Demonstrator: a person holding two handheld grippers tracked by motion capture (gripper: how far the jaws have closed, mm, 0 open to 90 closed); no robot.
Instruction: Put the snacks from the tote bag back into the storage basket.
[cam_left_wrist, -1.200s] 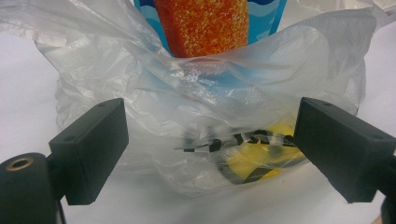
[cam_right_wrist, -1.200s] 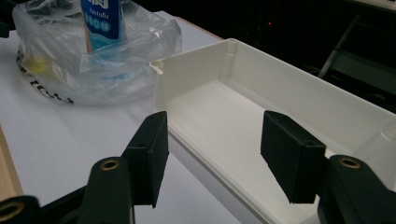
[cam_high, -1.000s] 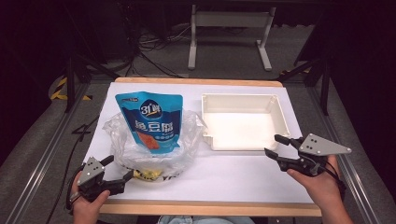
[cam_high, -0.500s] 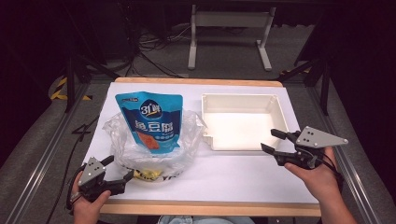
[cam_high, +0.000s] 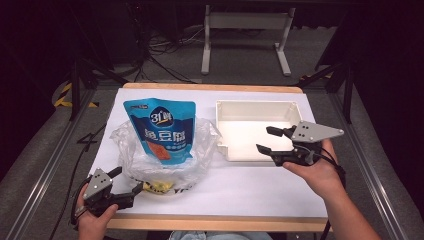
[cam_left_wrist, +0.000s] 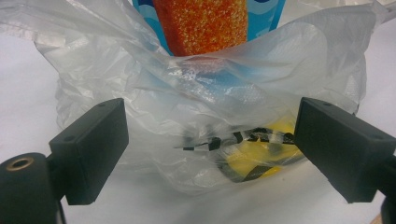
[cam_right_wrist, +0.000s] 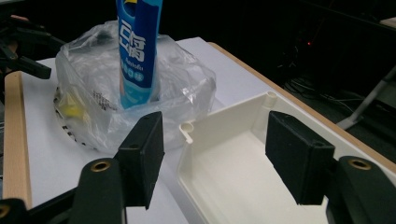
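A blue snack pouch (cam_high: 162, 130) stands upright in a crumpled clear plastic bag (cam_high: 200, 150) left of centre, with a yellow item (cam_high: 157, 186) at the bag's bottom. My left gripper (cam_high: 127, 181) sits open at the bag's near-left side, its jaws spread in front of the bag (cam_left_wrist: 210, 93) without touching it. An empty white tray (cam_high: 250, 107) lies to the right. My right gripper (cam_high: 263, 139) hovers over the tray's right half, open, its jaws having just been opening with nothing between them. In the right gripper view the tray (cam_right_wrist: 233, 112) lies below its jaws (cam_right_wrist: 217, 158), with the pouch (cam_right_wrist: 137, 51) beyond.
The white table top (cam_high: 250, 190) has a wooden front edge (cam_high: 215, 222). Metal rails run along both sides. A grey metal stand (cam_high: 245, 30) sits on the floor beyond the far edge.
My right gripper has risen and moved left, from beside the tray to over its right half, with its jaws spread wider. The left gripper, bag and pouch have stayed put.
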